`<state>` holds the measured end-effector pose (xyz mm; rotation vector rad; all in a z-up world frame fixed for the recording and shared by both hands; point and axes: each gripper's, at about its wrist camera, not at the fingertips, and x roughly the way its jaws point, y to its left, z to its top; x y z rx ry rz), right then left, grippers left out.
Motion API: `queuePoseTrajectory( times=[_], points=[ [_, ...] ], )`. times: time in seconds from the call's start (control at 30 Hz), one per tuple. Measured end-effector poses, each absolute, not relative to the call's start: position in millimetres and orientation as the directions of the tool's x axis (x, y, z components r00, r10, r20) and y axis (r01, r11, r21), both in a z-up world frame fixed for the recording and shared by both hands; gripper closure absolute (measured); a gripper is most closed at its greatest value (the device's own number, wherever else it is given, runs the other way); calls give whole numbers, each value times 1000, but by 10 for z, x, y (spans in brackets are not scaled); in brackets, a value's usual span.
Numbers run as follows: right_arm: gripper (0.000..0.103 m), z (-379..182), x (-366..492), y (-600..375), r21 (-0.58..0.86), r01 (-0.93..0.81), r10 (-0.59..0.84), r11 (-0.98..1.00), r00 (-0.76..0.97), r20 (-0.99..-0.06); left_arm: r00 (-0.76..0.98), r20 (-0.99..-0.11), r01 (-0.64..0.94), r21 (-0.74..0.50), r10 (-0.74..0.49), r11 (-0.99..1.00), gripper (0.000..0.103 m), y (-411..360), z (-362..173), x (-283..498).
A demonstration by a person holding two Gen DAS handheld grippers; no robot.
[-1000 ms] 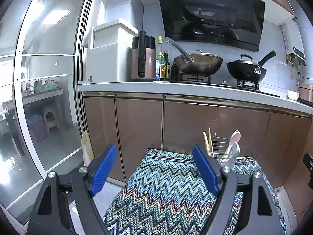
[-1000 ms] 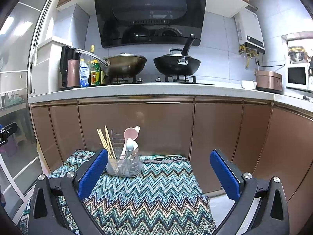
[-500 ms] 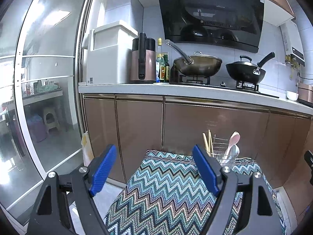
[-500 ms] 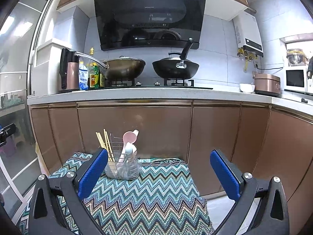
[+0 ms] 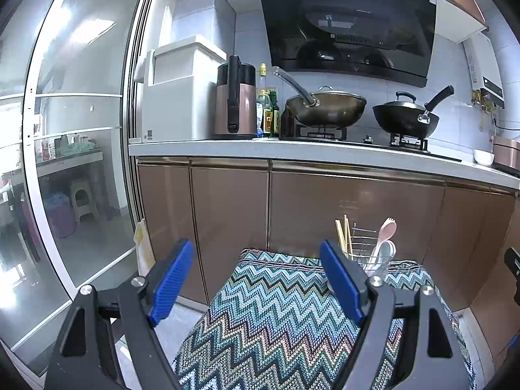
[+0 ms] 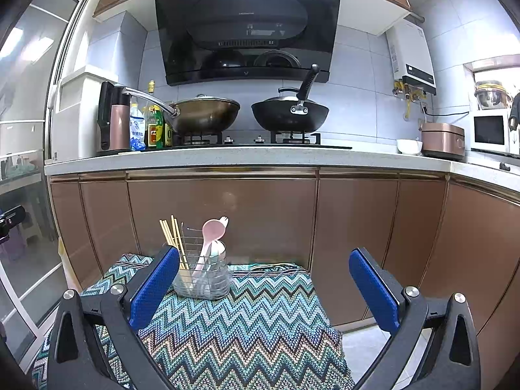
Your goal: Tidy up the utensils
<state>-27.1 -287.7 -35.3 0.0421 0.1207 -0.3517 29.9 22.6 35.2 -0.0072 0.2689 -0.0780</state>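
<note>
Peering at wire utensil holder point(image 6: 202, 281), we found its base half hidden behind left gripper's point(image 5: 256, 281) right finger in left view, contents hard to separate. We made out chopsticks point(image 6: 172, 237), pink spork point(image 6: 213, 230) and pale spoon point(image 6: 217, 250) standing upright in holder, at far edge of zigzag cloth point(image 6: 247, 325). We saw left gripper spread wide, holding nothing. Right gripper point(image 6: 263, 289) likewise gaped empty above cloth, holder just beside its left finger point(image 6: 152, 287).
</note>
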Motion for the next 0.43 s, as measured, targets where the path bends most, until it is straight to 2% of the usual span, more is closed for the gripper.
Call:
queuePoseTrajectory(
  times=[0.43],
  points=[
    [1,-361,-255,-2889,19,349,-344,937,930,-130,960,-267,84,-21,-86,996,24,231,362,310]
  ],
)
